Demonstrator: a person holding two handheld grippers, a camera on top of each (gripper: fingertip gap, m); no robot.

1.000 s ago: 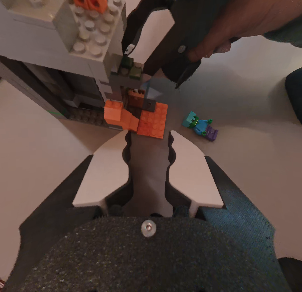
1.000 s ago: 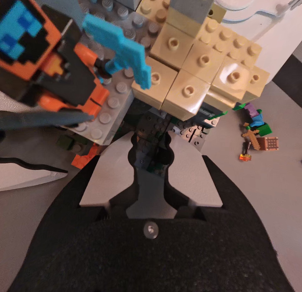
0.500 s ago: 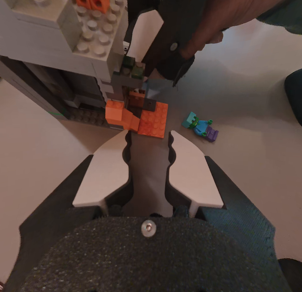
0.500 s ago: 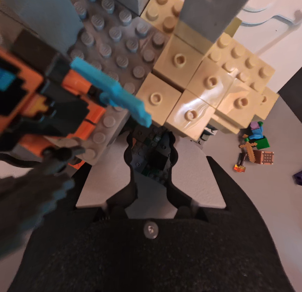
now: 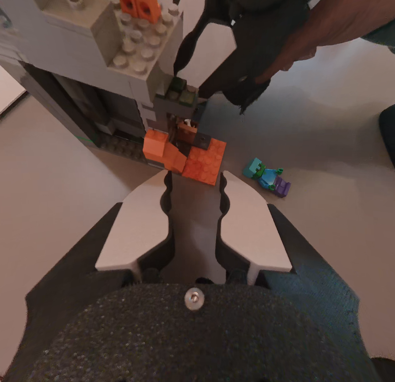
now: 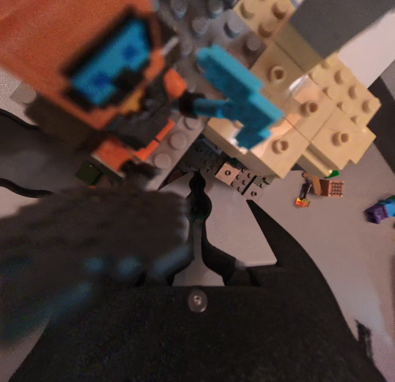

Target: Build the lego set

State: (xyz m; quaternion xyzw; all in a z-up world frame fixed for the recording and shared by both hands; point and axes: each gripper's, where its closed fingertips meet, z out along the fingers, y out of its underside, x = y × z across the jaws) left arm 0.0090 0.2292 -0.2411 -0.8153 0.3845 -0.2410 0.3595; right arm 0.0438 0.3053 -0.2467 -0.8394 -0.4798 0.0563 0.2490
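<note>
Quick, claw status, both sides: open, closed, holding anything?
Left claw: open, empty.
Right claw: closed at the lego build; too blurred to tell whether it pinches a piece.

left wrist: looked down along its fingers (image 5: 147, 219), near the lego build (image 5: 89, 50) at 11 o'clock | right wrist: steeply down, very close above it, blurred | shared: build (image 6: 299, 119), zombie figure (image 5: 267, 177)
</note>
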